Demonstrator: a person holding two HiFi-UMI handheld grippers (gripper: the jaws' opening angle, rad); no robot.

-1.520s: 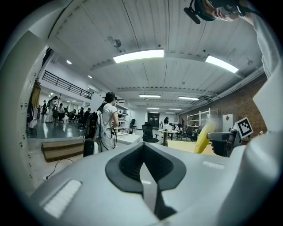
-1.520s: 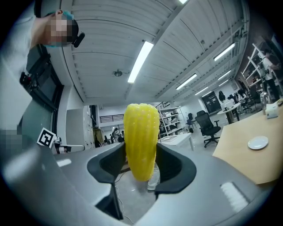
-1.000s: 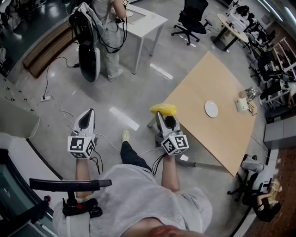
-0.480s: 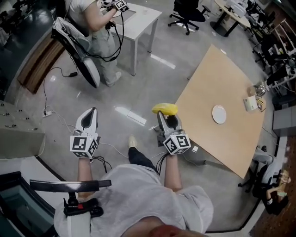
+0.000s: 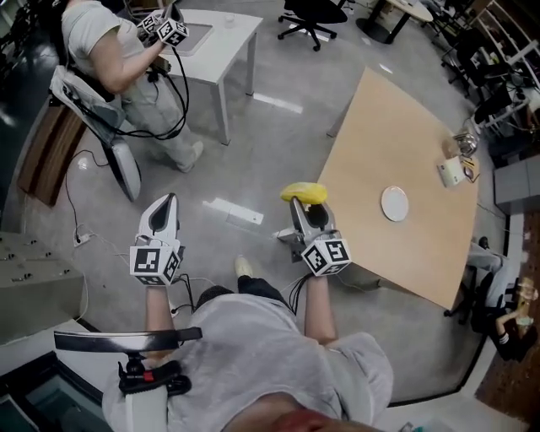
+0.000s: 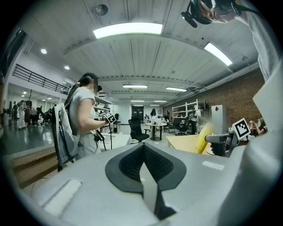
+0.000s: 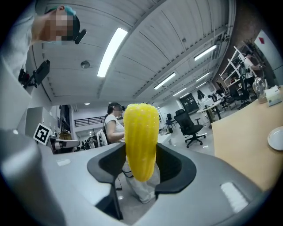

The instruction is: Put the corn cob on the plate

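A yellow corn cob sits crosswise between the jaws of my right gripper, which is shut on it; in the right gripper view the corn cob stands upright between the dark pads. It hangs over the floor just short of the near edge of the wooden table. A small white plate lies on that table; the plate shows at the right edge of the right gripper view. My left gripper is shut and empty, out to the left over the floor; the left gripper shows its pads meeting.
A cup and small items stand at the table's far edge. A person with grippers stands by a white table at the upper left. Cables trail on the grey floor. Office chairs stand beyond.
Both grippers have travelled across the floor with the person; the wooden table and plate now sit closer to the right gripper. The corn cob stays gripped.
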